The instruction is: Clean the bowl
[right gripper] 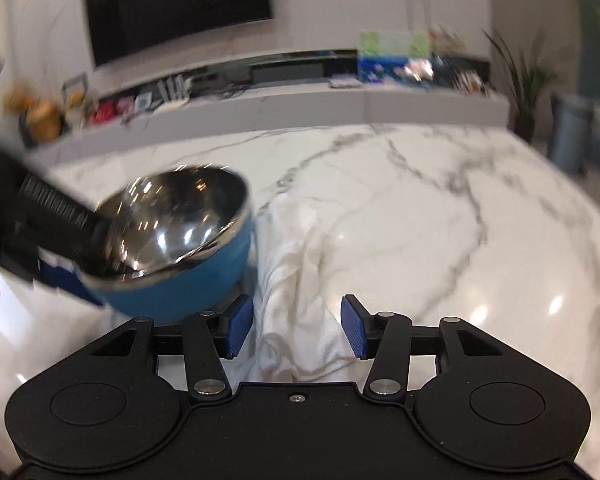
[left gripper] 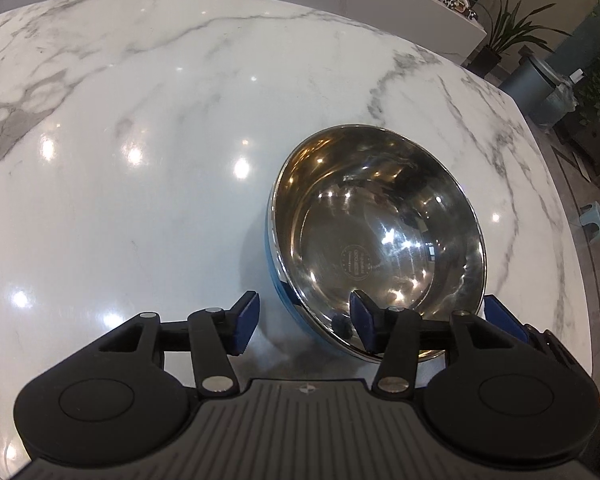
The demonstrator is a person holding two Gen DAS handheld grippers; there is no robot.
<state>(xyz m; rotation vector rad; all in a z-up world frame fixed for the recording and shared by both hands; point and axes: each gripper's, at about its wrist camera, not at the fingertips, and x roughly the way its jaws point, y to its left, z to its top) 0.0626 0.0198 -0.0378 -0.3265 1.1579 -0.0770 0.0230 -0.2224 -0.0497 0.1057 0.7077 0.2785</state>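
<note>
Bowl [left gripper: 380, 236]: steel inside, blue outside, on the marble table [left gripper: 160, 120]. Tilted, its opening turned toward the left wrist camera. A round stamp shows on the bottom. In the right wrist view it sits at left [right gripper: 180, 240], tipped, blue wall toward the lens, just beside the cloth.

Left gripper [left gripper: 306, 324]: jaws wide. The right pad [left gripper: 362, 324] is inside the bowl, above the near rim; the left pad [left gripper: 246, 322] is outside, over bare table. The near rim passes between them, but neither pad is seen pressing on it. A further blue part shows past the bowl's right edge; what it belongs to I cannot tell. From the right wrist view this gripper [right gripper: 40, 228] is a dark blurred shape reaching into the bowl from the left.

Right gripper [right gripper: 296, 328]: jaws wide, holding nothing. Both pads [right gripper: 354, 332] hang above the cloth; contact with it cannot be told.

Cloth [right gripper: 300, 280]: white, crumpled, on the table right of the bowl, running under the right gripper.

Table: white marble, grey veins, glossy with lamp glints.

Background: dark screen [right gripper: 176, 4] on the wall, a long shelf [right gripper: 260, 108] of blurred small things, a plant [left gripper: 504, 28] and a grey bin [left gripper: 536, 76] past the table's far corner.
</note>
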